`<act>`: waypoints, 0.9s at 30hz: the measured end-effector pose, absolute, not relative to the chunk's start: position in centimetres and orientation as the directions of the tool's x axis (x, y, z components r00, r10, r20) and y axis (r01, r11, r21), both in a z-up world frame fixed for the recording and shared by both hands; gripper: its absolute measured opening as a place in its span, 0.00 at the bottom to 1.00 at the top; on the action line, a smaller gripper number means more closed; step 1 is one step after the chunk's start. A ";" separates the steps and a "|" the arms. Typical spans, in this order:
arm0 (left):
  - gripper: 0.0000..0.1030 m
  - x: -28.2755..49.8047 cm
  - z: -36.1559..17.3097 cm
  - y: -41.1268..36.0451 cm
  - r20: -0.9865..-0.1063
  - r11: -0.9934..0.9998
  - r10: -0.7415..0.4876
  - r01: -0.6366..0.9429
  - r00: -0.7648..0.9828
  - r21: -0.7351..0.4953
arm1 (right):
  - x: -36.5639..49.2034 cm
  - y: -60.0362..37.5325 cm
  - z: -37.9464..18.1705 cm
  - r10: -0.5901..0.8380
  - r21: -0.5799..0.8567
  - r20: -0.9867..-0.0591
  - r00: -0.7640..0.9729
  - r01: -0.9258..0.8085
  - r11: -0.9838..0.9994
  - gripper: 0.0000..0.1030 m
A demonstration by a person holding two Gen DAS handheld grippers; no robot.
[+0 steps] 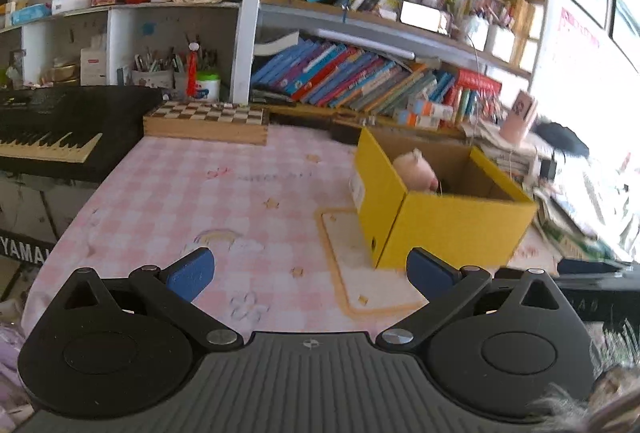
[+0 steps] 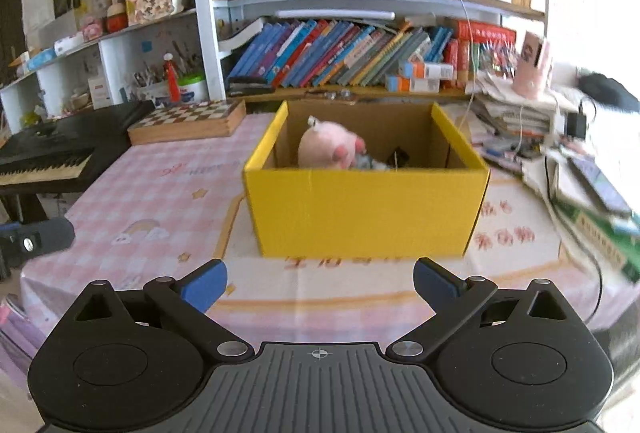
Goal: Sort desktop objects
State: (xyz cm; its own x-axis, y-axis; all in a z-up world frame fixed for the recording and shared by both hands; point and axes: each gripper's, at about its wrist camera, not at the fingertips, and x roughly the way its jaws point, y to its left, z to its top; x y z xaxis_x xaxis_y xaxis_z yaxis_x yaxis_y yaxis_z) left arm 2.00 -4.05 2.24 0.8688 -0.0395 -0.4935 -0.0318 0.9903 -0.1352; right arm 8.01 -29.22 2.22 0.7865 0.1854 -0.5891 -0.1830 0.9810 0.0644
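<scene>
Only the right wrist view looks squarely into the yellow box (image 2: 366, 211) on the worktop (image 2: 160, 193), where a pink plush toy (image 2: 330, 149) lies beside blurred, perhaps grey, items, both hand-held grippers, left (image 1: 310, 275) and right (image 2: 320, 283), spread wide and empty.

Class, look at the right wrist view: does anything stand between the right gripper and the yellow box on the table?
Nothing visible does. Only bare tablecloth lies between the open right gripper and the yellow box, whose near wall faces it.
</scene>
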 end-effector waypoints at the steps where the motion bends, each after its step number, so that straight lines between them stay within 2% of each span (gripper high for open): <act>1: 1.00 1.7 2.1 -4.0 -0.499 0.991 -0.045 -0.024 0.865 -0.131 | 7.6 -29.0 2.1 0.182 0.064 -0.594 0.784 -0.179 0.982 0.98; 8: 1.00 0.2 1.3 -3.0 -0.532 0.990 -0.059 -0.019 0.845 -0.140 | 5.5 -27.5 1.8 0.148 0.035 -0.605 0.782 -0.160 0.986 0.99; 12: 1.00 0.4 0.6 -1.6 -0.592 0.981 -0.067 -0.055 0.803 -0.187 | 5.0 -26.7 1.5 0.134 0.027 -0.618 0.775 -0.149 0.988 1.00; 17: 1.00 -0.1 0.2 -0.7 -0.592 0.977 -0.080 -0.055 0.802 -0.207 | 4.3 -25.9 1.0 0.131 0.025 -0.637 0.760 -0.150 0.988 1.00; 27: 1.00 -0.7 0.3 -0.9 -0.593 0.991 -0.060 -0.023 0.803 -0.130 | 3.3 -24.7 0.6 0.142 0.027 -0.645 0.751 -0.163 0.986 1.00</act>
